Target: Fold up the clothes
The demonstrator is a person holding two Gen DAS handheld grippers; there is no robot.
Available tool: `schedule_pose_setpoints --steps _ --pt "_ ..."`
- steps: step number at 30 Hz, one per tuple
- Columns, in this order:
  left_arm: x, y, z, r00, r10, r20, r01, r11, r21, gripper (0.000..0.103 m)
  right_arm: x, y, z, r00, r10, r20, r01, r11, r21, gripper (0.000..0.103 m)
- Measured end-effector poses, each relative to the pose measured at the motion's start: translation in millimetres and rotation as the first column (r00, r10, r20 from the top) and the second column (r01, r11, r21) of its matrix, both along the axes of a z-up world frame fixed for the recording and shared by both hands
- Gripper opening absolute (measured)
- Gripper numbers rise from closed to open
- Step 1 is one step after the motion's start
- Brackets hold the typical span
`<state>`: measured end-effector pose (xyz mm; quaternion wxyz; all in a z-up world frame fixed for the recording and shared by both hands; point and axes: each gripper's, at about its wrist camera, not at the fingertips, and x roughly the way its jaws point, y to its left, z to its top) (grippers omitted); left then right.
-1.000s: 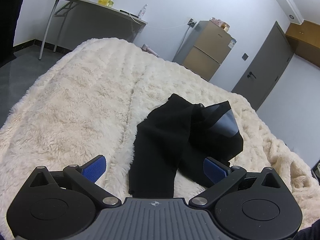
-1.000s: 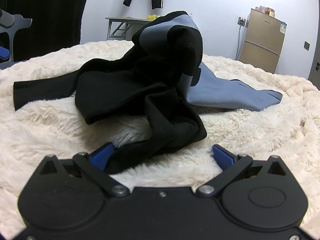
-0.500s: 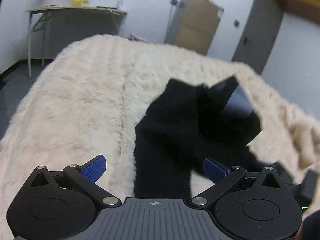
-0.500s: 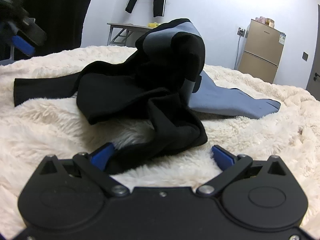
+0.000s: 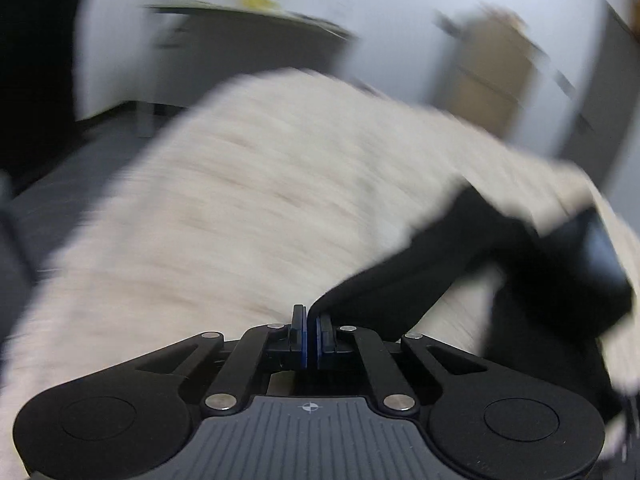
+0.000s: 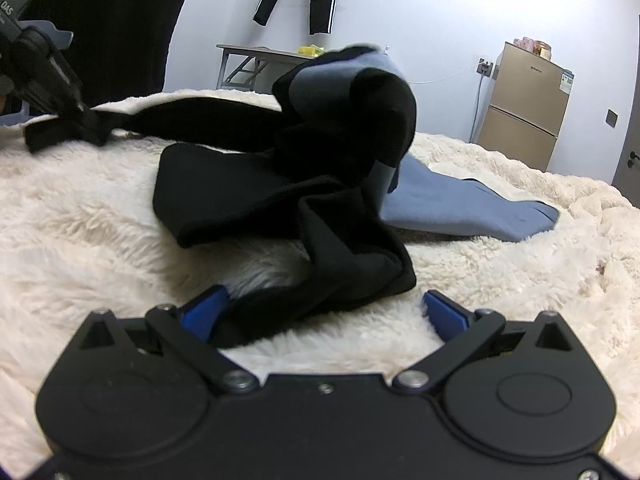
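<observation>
Since a second ago, the left gripper (image 5: 311, 334) has snapped from fully spread to pinching the end of the black sleeve (image 5: 384, 280), which is now rising taut off the blanket (image 5: 240, 208). Its blue pads (image 5: 305, 340) are pressing the cloth between them. The right gripper (image 6: 320, 312) is holding still, jaws spread wide, with a lower fold of the garment (image 6: 304, 184) lying between them ungripped. Folding is barely starting: the black-and-grey top is sitting mid-bed as a crumpled heap, its grey panel (image 6: 460, 212) lying flat behind. Nothing looks squared yet. Thick, soft knit is bunching heavily on cream shaggy fleece.
</observation>
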<state>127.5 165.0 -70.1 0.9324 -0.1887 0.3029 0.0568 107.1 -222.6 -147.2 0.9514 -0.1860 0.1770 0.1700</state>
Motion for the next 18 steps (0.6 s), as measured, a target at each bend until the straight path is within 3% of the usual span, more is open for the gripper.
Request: schedule_pose_setpoints --steps 3,4,6,7,8,13,15,17,18 --pt "-6.2 0.9 1.1 1.000 0.019 0.007 -0.019 1.000 0.004 0.009 2.8 1.5 7.4 0.999 -0.015 -0.041 0.015 1.000 -0.011 0.103" --pt "-7.4 -4.6 2.8 1.000 0.018 0.002 -0.018 0.999 0.035 0.015 3.9 0.5 11.8 0.998 -0.022 -0.066 0.022 1.000 -0.007 0.103" --pt "-10.1 -12.4 5.5 1.000 0.009 0.005 -0.010 0.998 0.069 0.038 -0.5 -5.7 28.2 0.995 -0.028 -0.100 0.031 0.999 0.029 0.102" --pt "-11.7 -15.0 6.6 1.000 0.003 0.012 -0.003 0.997 0.075 0.061 -7.9 -11.3 41.6 0.996 -0.035 -0.084 0.040 0.997 0.067 0.100" --pt "-14.6 -16.3 8.2 1.000 0.000 0.029 -0.002 0.997 0.075 0.076 -13.8 -14.3 49.7 0.997 -0.049 -0.057 0.054 0.995 0.088 0.100" --pt "-26.4 -19.5 24.2 0.995 -0.031 0.094 0.026 0.999 0.048 0.082 -12.8 -18.4 93.3 0.993 -0.109 0.044 0.100 0.981 0.164 0.101" --pt "-30.1 -21.9 27.1 0.993 -0.054 0.105 0.051 0.998 0.036 0.082 7.7 -11.3 105.0 0.996 -0.089 0.017 0.085 0.980 0.181 0.101" --pt "-33.4 -24.7 30.4 0.991 -0.074 0.116 0.071 0.997 0.030 0.082 42.5 2.7 105.4 0.991 -0.096 -0.096 0.112 0.976 0.186 0.101" --pt "-35.3 -26.0 32.0 0.989 -0.083 0.121 0.080 0.996 0.027 0.082 61.3 10.4 104.5 0.982 -0.101 -0.160 0.130 0.974 0.187 0.094"
